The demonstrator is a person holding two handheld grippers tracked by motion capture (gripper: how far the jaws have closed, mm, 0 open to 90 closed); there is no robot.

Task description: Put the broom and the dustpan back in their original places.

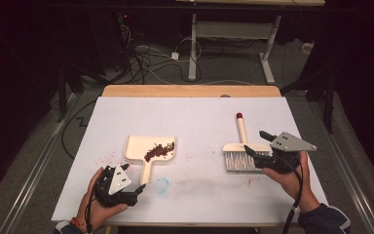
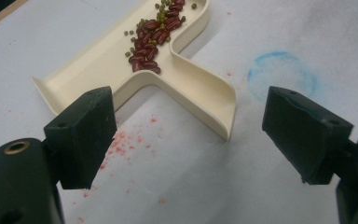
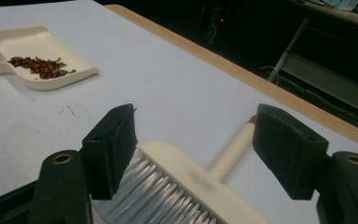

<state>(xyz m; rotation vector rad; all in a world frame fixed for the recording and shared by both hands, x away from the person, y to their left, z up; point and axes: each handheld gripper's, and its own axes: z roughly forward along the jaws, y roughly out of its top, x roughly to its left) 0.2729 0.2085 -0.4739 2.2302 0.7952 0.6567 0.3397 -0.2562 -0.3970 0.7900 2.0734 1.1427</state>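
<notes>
No readable writing. Left gripper (image 1: 137,191) fingers wide near dustpan (image 1: 143,146) handle; right gripper (image 1: 259,146) fingers wide over brush (image 1: 243,155).

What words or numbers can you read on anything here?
None: no words, labels or numbers can be read.
The dustpan and brush are plain cream with no print.
The blue ring on the white table cover is only a stain, not a sign.
</notes>
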